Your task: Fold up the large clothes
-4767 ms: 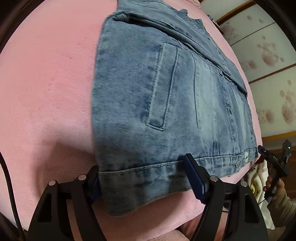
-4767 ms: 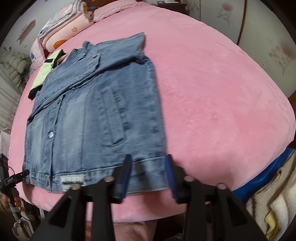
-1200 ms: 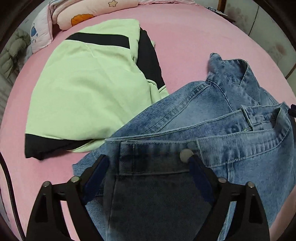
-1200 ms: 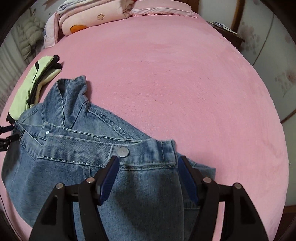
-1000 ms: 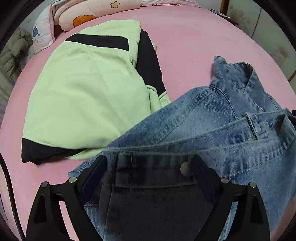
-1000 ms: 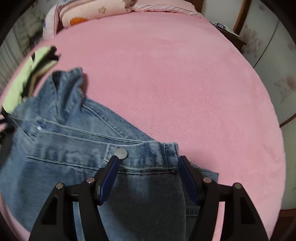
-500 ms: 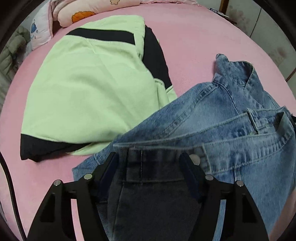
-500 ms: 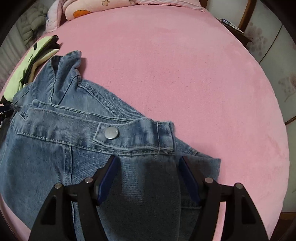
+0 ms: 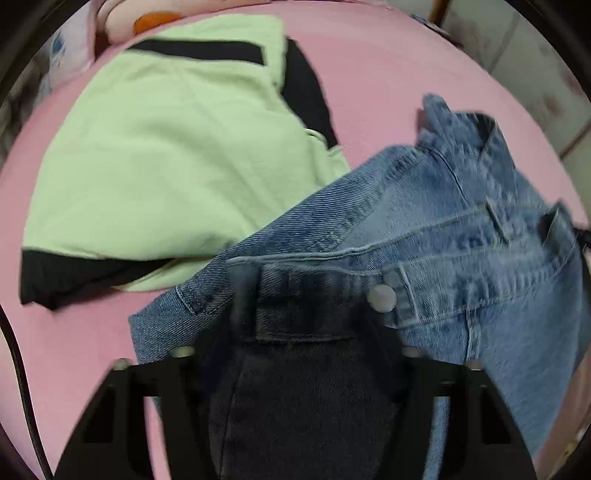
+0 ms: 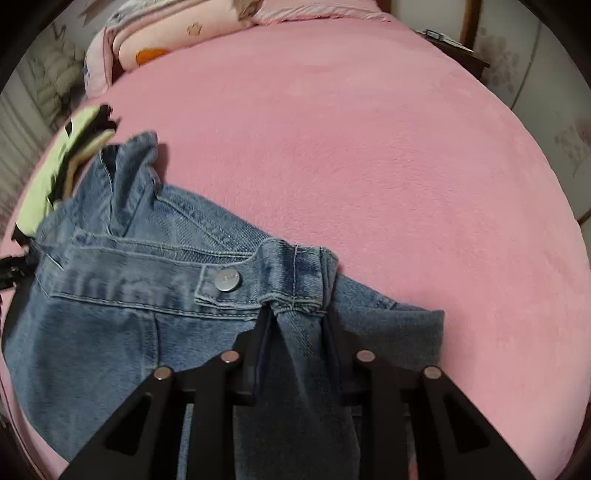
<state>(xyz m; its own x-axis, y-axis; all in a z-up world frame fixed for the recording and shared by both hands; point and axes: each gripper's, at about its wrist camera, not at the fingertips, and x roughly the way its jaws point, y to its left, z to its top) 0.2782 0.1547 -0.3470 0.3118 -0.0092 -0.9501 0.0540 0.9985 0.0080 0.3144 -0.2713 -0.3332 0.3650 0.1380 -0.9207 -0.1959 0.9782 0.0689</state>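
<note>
Right wrist view: pink bed [image 10: 369, 147] fills the frame, pillows [image 10: 166, 33] at the far left edge. Jacket [image 10: 110, 314], blue denim, lies on the near left part of the bed, hem band doubled up over the body toward the collar [image 10: 133, 166]. Green top [image 10: 48, 184] with black trim sits folded just beyond the jacket's far left; the jacket edge looks to overlap it.

Right gripper [image 10: 295, 321] is closed on a bunched bit of the hem band, just right of a metal button [image 10: 228, 279]; denim is puckered between the fingers.

Left wrist view: left gripper [image 9: 306, 332] straddles the other end of the hem band, near a second button [image 9: 382, 298]. Fingers are dark and blurred, set apart either side of the cloth; cannot tell if they pinch it.

Step, my read: bottom-to-top fold of the jacket, hem carried up toward the collar, roughly halfway. Next move likely needs the hem laid level across the shoulders, both ends even, then let go and smooth. Right end is bunched, so it may land creased. Denim is stiff and thick, should hold the fold; the collar stands up and rumpled.
</note>
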